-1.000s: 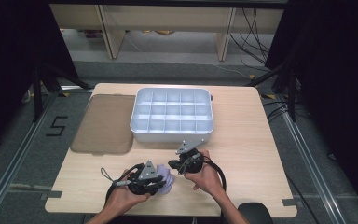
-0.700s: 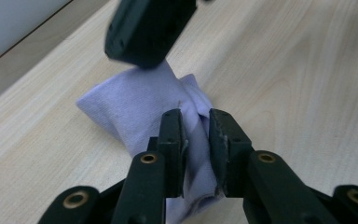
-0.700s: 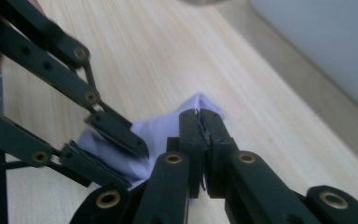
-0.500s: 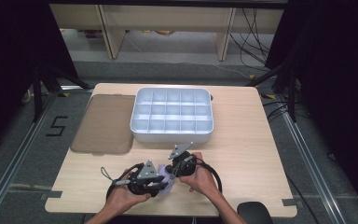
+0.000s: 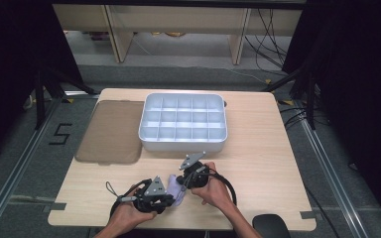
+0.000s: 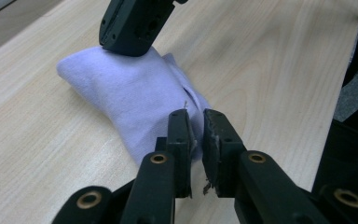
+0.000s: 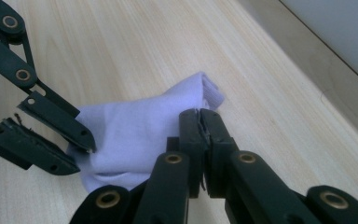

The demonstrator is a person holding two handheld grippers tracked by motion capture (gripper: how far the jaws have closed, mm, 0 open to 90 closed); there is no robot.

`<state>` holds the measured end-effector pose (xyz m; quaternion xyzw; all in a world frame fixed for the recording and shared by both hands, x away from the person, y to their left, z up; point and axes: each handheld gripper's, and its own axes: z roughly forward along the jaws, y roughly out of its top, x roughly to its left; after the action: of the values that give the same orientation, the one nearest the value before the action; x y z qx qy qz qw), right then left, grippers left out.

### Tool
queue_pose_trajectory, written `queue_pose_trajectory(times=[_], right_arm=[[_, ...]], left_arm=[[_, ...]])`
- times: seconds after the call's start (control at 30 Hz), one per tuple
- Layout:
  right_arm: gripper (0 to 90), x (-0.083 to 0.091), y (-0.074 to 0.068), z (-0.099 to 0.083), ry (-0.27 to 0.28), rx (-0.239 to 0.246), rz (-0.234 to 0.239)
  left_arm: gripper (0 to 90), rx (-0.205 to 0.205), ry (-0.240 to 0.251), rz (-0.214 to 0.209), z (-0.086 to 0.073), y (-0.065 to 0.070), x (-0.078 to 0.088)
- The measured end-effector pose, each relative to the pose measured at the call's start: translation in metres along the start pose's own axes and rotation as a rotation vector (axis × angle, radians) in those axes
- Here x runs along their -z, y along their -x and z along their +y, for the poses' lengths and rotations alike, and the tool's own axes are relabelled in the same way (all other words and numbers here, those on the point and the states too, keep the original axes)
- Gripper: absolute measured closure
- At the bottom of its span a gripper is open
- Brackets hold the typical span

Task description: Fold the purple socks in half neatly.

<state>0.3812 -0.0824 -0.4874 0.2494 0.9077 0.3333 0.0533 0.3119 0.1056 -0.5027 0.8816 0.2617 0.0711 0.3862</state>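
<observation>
A small lilac cloth (image 6: 135, 100), folded into a soft bundle, is lying on the wooden table (image 5: 258, 148) near its front edge, a little left of the middle, well short of the white divided tray (image 5: 183, 122) and the brown mat (image 5: 110, 131) toward the back. The left gripper (image 6: 196, 122) has just been closing its jaws, and in the left gripper view they are now pinching a thin fold at the near end of the cloth. The right gripper (image 7: 199, 116) is standing with its jaws pressed together on the opposite end, a sliver of fabric caught between the pads.

The cloth looks light, limp and not at all fragile; it is likely sagging and unfolding wherever it is not being held. A grip on an edge or corner fold, as both grippers are taking, seems soundest, since the bulky middle would bunch and slip free.
</observation>
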Motion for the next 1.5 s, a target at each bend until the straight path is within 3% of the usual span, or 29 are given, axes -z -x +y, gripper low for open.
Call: queue_pose_trajectory(times=[0.1,0.13,0.2,0.23,0.27,0.33,0.4,0.47,0.5,0.53,0.57,0.67,0.83,0.93,1.0,1.1,1.13,1.3,1.33,1.4,1.43,1.5], right_arm=[[88.5,0.000,0.000,0.000,0.003,0.002,0.012],[88.2,0.001,0.000,0.000,-0.002,0.000,0.002],[86.5,0.002,0.001,0.000,0.014,0.015,0.015],[84.6,0.004,0.001,0.000,0.007,0.009,0.017],[83.0,0.004,0.002,-0.001,0.024,-0.002,0.020],[79.8,0.008,0.004,0.000,0.033,-0.008,0.031],[72.8,0.011,0.005,0.001,0.035,-0.013,0.036],[63.1,0.010,0.006,0.001,0.059,-0.053,0.055],[58.9,0.012,0.007,0.002,0.050,-0.065,0.046],[57.1,0.011,0.007,0.003,0.055,-0.071,0.051],[55.1,0.011,0.006,0.003,0.048,-0.076,0.060],[51.6,0.004,0.005,0.004,0.039,-0.086,0.074],[51.2,-0.009,0.009,0.003,-0.034,-0.096,0.096],[52.1,-0.011,0.010,0.003,-0.041,-0.110,0.114],[52.2,-0.013,0.011,0.002,-0.051,-0.121,0.121],[53.6,-0.015,0.011,0.002,-0.071,-0.185,0.128],[54.6,-0.016,0.011,0.002,-0.070,-0.183,0.134],[60.7,-0.016,0.010,0.001,-0.063,-0.183,0.149],[61.9,-0.016,0.010,0.000,-0.064,-0.192,0.154],[64.0,-0.016,0.012,-0.002,-0.048,-0.198,0.169],[64.9,-0.016,0.012,-0.002,-0.046,-0.205,0.167],[66.5,-0.016,0.012,-0.003,-0.041,-0.204,0.170]], left_arm=[[81.3,-0.021,0.001,0.004,-0.001,-0.002,0.001],[81.4,0.004,-0.001,0.002,-0.001,-0.001,0.002],[81.8,-0.035,-0.016,0.019,-0.001,-0.005,0.003],[81.9,-0.008,-0.010,0.011,-0.001,-0.005,0.003],[82.1,-0.021,-0.013,0.012,-0.001,-0.007,0.004],[82.1,-0.009,-0.011,0.017,-0.002,-0.009,0.004],[82.1,-0.026,-0.014,0.014,-0.002,-0.011,0.005],[82.1,-0.029,-0.015,0.019,-0.002,-0.011,0.005],[82.0,-0.012,-0.013,0.021,-0.002,-0.008,0.004],[82.0,-0.049,-0.011,0.027,-0.002,-0.009,0.004],[81.9,-0.028,-0.018,0.031,-0.002,-0.007,0.004],[81.8,-0.031,-0.012,0.027,-0.002,-0.007,0.004],[81.4,-0.053,-0.019,0.034,-0.001,-0.008,0.004],[81.1,-0.042,-0.018,0.036,-0.002,-0.007,0.004],[81.1,-0.055,-0.021,0.034,-0.001,-0.008,0.004],[80.8,-0.043,-0.019,0.037,-0.002,-0.007,0.004],[80.6,-0.060,-0.020,0.035,-0.001,-0.008,0.004],[79.4,-0.046,-0.017,0.016,-0.002,-0.008,0.005],[78.3,-0.021,-0.010,0.008,-0.002,-0.007,0.004],[74.2,-0.031,-0.006,0.005,-0.001,-0.009,0.007],[70.9,-0.016,-0.001,-0.008,-0.001,-0.009,0.008],[66.3,-0.009,0.006,0.006,-0.002,-0.009,0.012]])
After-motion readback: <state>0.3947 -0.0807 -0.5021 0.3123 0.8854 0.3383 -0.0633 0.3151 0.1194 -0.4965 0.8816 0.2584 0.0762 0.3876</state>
